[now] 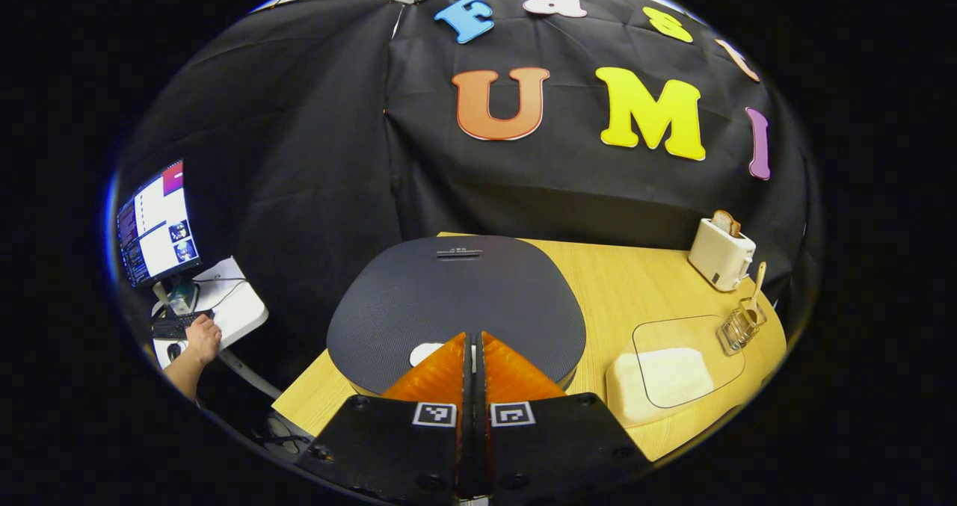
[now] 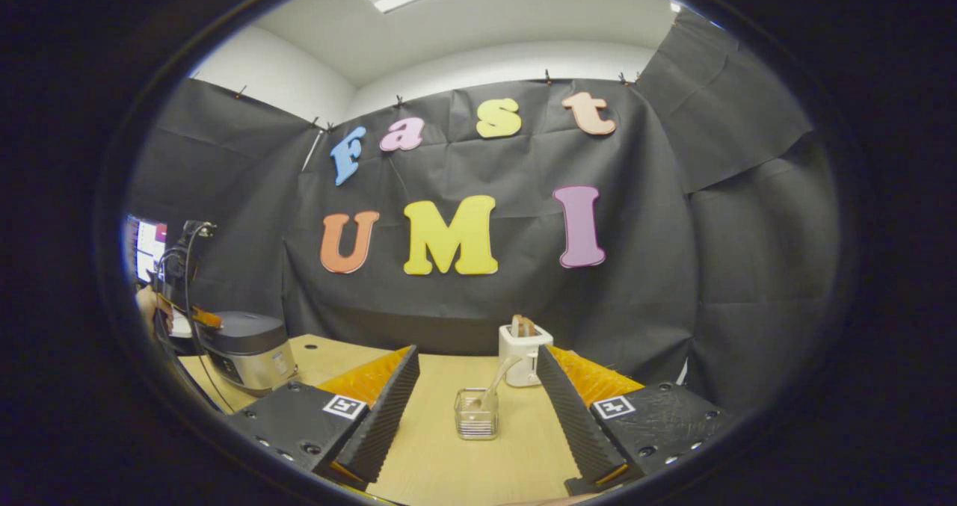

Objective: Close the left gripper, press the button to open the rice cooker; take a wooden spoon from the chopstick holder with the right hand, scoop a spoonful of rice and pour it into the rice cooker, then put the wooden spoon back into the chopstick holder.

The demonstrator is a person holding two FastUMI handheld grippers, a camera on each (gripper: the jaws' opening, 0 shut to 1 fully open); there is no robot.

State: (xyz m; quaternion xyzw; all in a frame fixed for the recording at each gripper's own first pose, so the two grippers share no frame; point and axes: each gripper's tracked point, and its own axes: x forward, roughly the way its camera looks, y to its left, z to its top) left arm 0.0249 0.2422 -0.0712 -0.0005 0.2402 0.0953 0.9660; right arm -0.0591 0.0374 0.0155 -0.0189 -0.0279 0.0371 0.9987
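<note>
In the left gripper view my left gripper (image 1: 473,335) is shut, its tips just above the dark closed lid of the rice cooker (image 1: 456,297), beside the white button (image 1: 425,353). Right of the cooker lies a clear-lidded box of white rice (image 1: 658,375). Farther right, a wire chopstick holder (image 1: 740,328) holds the wooden spoon (image 1: 759,280). In the right gripper view my right gripper (image 2: 477,353) is open above the table. The chopstick holder (image 2: 476,413) with the spoon (image 2: 497,379) stands ahead between its fingers, some way off. The rice cooker (image 2: 250,350) sits far left.
A white toaster (image 1: 721,253) with a slice of bread stands at the table's back right, seen behind the holder as the toaster (image 2: 523,349). Off the table's left edge are a monitor (image 1: 153,226) and a person's hand (image 1: 202,338) on a keyboard.
</note>
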